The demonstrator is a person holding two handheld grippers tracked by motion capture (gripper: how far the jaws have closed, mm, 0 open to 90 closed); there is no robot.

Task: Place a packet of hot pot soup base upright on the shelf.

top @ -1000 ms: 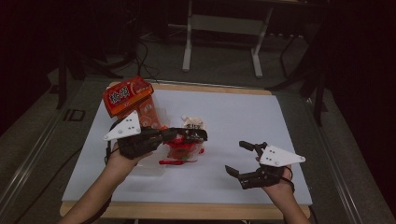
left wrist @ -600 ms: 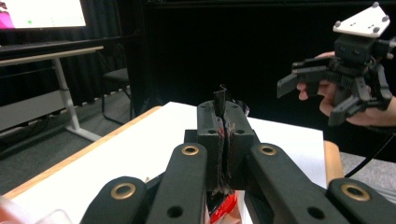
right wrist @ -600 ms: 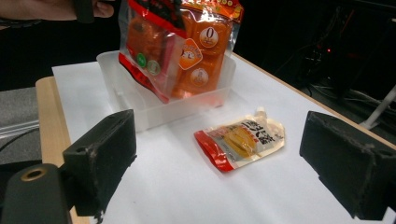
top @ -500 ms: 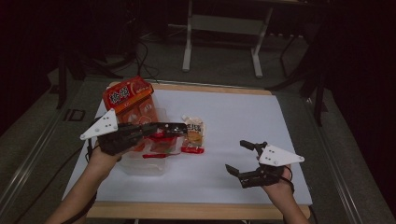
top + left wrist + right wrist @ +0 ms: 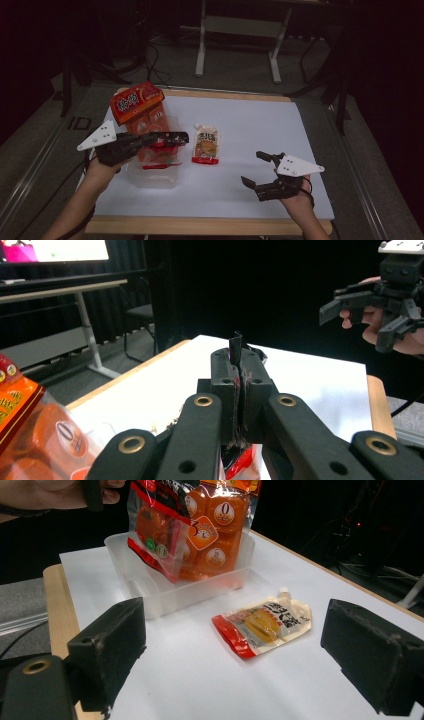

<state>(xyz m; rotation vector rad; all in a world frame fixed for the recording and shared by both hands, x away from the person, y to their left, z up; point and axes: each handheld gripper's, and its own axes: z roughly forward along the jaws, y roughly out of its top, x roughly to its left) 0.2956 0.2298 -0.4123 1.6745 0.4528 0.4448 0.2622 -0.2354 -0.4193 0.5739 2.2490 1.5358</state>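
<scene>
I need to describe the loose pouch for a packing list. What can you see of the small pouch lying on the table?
The pouch is a small flat packet of glossy film, pale at its spouted top with dark printed characters, a yellow-orange food picture in the middle and a red band along the bottom. It lies flat on the white table cover, beside the clear tub but apart from it. Nothing touches it.

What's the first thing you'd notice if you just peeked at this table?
The bright orange snack bag jumps out, standing in a clear plastic tub at the table's left. The left gripper above the tub pinches a red packet. A small pouch lies flat mid-table, and the right gripper hovers open near the front edge.
</scene>
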